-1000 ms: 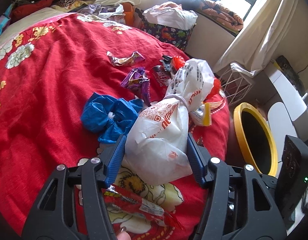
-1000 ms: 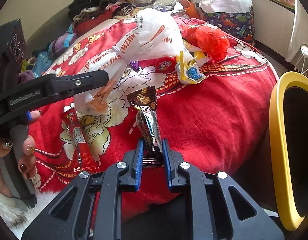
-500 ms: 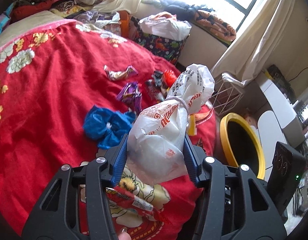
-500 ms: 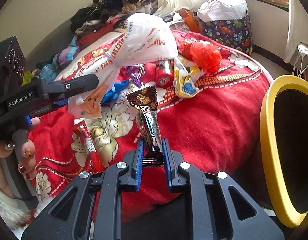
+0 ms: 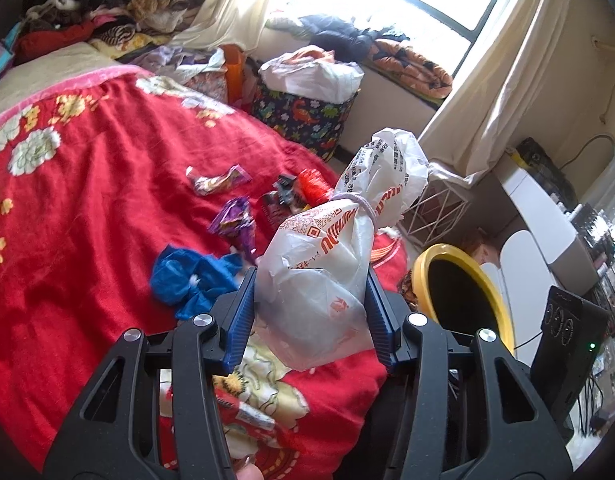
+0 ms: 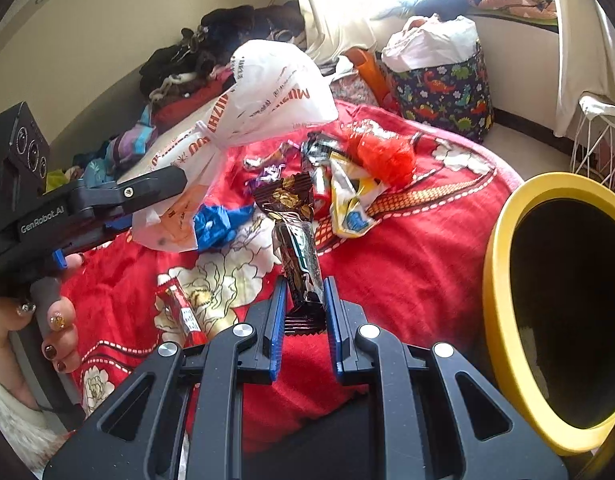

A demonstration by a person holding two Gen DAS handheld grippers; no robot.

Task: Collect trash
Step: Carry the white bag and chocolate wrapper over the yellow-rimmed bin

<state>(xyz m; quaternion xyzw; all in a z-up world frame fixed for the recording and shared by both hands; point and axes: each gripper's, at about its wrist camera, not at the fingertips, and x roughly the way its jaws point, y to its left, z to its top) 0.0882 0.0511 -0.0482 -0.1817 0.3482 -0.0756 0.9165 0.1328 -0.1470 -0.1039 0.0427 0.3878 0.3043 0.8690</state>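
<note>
Trash sits in both grips: our left gripper point(image 5: 309, 312) has its jaws clamped on the tied white bag point(image 5: 331, 264), our right gripper point(image 6: 305, 312) pinches a dark wrapper point(image 6: 297, 240). We should carry both over the yellow bin point(image 6: 503, 280) before releasing. Only the right view shows the person's hand point(image 6: 31, 336).

Bin point(image 6: 495, 280) cut off at edge

Two black handheld claws with blue ribbed pads

Silver screws stud the left claw point(image 5: 309, 312) and right claw point(image 6: 303, 320); white "GenRobot.AI" lettering marks one side, beside a hand point(image 6: 35, 336) with dark, jewelled nails.
</note>
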